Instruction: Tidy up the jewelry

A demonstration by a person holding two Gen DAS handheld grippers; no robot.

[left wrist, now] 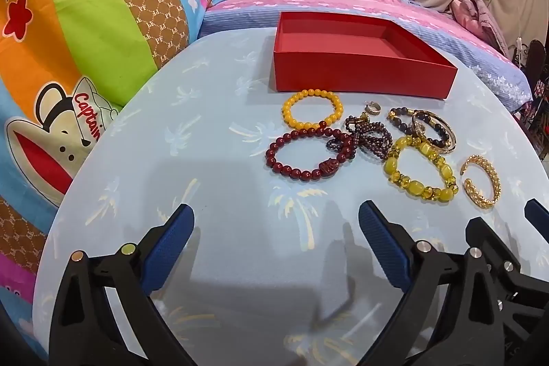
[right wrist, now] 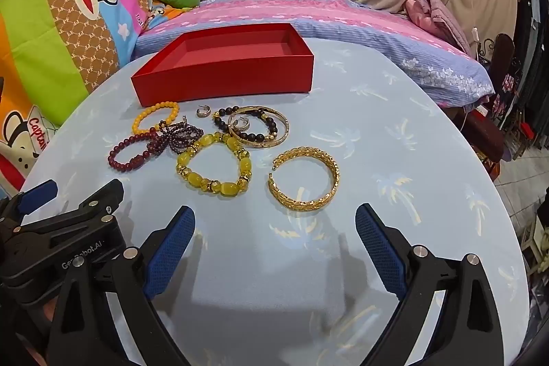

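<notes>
Right wrist view shows a second small hoop earring [right wrist: 241, 125] lying inside the gold bangle [right wrist: 259, 127], which the left view doesn't resolve; left view shows more of the cartoon-print pillow [left wrist: 85, 33]. Jewelry sits clustered on the counter [right wrist: 377, 143] just in front of the empty red box [right wrist: 223, 74]: orange bead bracelet [left wrist: 312, 109], dark red bracelet [left wrist: 302, 156], yellow stone bracelet [right wrist: 214, 167], gold cuff [right wrist: 303, 177] nearest the right tongs [right wrist: 274, 228]. Left tongs [left wrist: 276, 228] and right tongs both released, spread wide, nothing between them, angled down at the counter side by side
</notes>
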